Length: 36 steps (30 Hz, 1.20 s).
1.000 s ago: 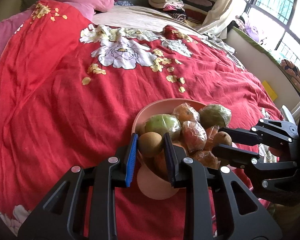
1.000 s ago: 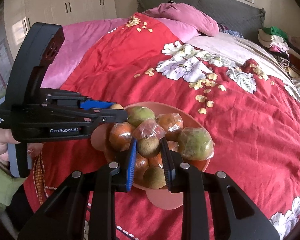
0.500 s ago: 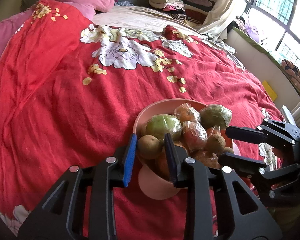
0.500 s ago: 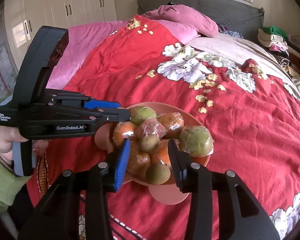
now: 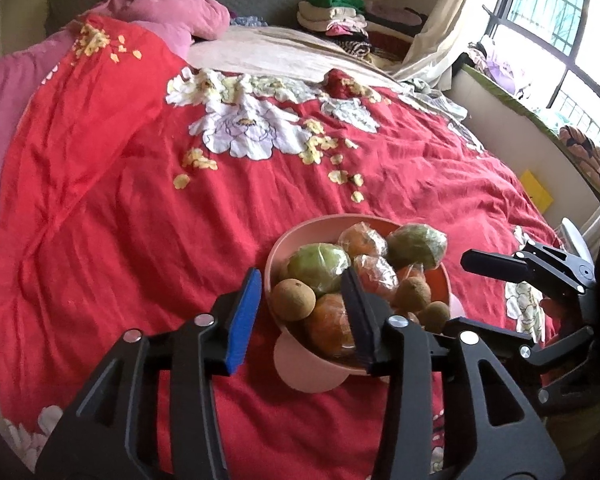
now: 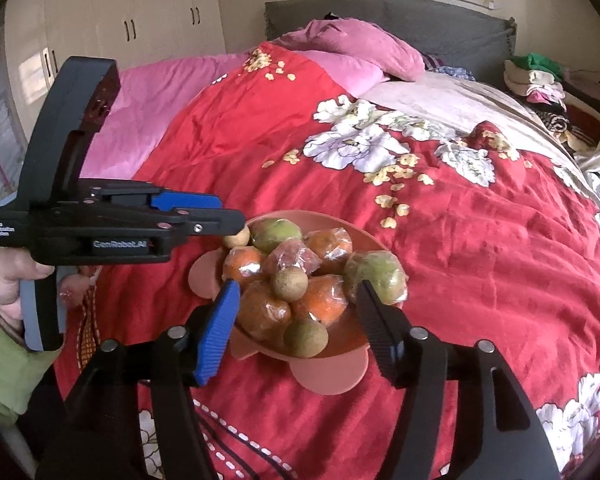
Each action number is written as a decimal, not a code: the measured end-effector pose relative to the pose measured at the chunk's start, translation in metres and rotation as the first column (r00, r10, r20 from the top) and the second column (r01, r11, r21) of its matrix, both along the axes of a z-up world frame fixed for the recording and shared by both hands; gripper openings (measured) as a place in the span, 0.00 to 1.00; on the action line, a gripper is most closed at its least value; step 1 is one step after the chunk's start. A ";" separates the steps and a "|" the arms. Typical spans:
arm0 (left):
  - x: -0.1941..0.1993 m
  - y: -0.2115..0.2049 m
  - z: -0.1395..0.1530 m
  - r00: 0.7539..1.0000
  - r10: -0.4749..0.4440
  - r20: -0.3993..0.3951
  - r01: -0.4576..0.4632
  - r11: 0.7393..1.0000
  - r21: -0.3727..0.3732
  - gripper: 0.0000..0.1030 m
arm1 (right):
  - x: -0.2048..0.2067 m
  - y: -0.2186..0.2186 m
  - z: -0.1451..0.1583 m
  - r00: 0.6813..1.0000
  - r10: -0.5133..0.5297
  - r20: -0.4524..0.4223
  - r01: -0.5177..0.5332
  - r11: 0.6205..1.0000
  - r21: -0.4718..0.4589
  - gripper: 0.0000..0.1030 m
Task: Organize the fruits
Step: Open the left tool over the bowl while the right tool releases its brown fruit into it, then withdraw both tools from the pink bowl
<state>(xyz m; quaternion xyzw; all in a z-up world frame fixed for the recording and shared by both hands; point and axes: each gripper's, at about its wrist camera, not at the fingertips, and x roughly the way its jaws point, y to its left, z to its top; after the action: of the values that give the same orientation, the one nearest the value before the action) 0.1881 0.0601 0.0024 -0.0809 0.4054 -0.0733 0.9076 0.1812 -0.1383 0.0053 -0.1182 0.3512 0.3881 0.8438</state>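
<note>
Bedroom scene: a big bed with a red floral quilt (image 5: 132,208), a pink pillow (image 6: 360,48) up by the grey headboard (image 6: 452,28), folded clothes (image 5: 336,16) off in the far corner and a window (image 5: 556,16) beyond the right gripper's side.

Sitting on the quilt is a pink bowl (image 5: 312,360) piled with fruit, right in front of both grippers. It's got a couple of green fruits in plastic wrap, like the green fruit (image 5: 320,266) just ahead of the left gripper's fingers, some wrapped oranges (image 6: 326,300), and a few small brown round ones.

The left gripper (image 5: 300,300) has its fingers spread apart, and a small brown fruit (image 5: 293,300) sits between them at the near rim of the bowl. In the left wrist view there's a gap to the blue pad, so nothing is clamped; whether the black finger touches it I can't tell.

The right gripper (image 6: 296,312) is also wide open, fingers on either side of the near half of the pile. Another brown fruit (image 6: 289,284) rests on top of the oranges between its fingertips, touching neither. A third brown one (image 6: 305,338) lies lower, closer to the gripper, at the bowl's near edge.
</note>
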 end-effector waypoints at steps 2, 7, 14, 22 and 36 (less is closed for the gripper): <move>-0.004 -0.001 0.004 1.000 0.002 0.013 -0.002 1.000 0.002 0.40 | -0.001 -0.002 0.002 1.000 -0.012 0.006 0.012 1.000 0.003 0.63; -0.014 -0.003 0.014 0.999 0.001 0.040 -0.001 1.000 0.004 0.47 | -0.004 -0.009 0.005 0.999 -0.035 0.013 0.035 0.999 0.011 0.68; -0.030 -0.006 0.026 0.998 0.001 0.069 -0.002 1.000 0.010 0.56 | -0.010 -0.018 0.012 0.998 -0.059 0.032 0.059 0.998 0.020 0.76; -0.045 -0.010 0.036 0.996 0.012 0.093 -0.014 1.000 0.021 0.67 | -0.017 -0.034 0.024 0.993 -0.103 0.050 0.100 0.994 0.053 0.85; -0.079 -0.018 0.043 0.992 0.064 0.107 -0.068 0.997 0.032 0.90 | -0.041 -0.050 0.036 0.985 -0.142 0.095 0.137 0.989 0.059 0.95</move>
<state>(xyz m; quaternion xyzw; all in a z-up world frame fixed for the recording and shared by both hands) 0.1092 0.0425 0.0455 -0.0739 0.3550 -0.0401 0.9311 0.1398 -0.1879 0.0411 -0.0901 0.3060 0.3308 0.8882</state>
